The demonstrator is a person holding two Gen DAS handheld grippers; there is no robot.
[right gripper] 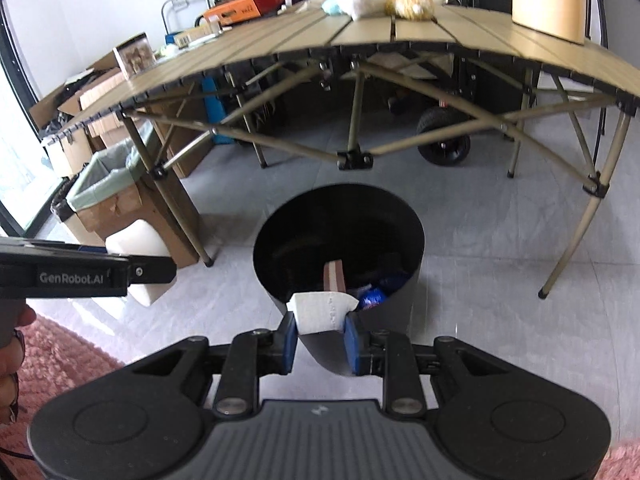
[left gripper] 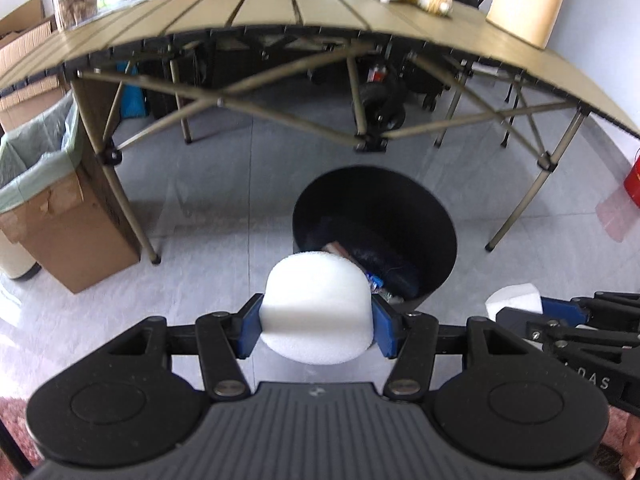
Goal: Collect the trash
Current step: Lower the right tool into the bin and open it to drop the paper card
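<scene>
Beneath the folding table [left gripper: 280, 4], over the black bin [left gripper: 374, 236], my left gripper [left gripper: 316, 322] clamped a white foam block [left gripper: 316, 308]; my right gripper [right gripper: 320, 338] pinched a white paper scrap [right gripper: 322, 312].

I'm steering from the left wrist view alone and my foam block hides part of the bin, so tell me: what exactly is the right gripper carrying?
Observer: The right gripper is shut on a flat piece of white foam, thinner than your rounded foam block.
Operator: Is it over the bin yet?
Observer: In the right wrist view it shows against the near rim of the black bin; I can't tell whether it is above the opening.
Operator: Anything inside I can't see?
Observer: A pink-and-white striped slab stands upright among the trash, with a blue wrapper beside it.
</scene>
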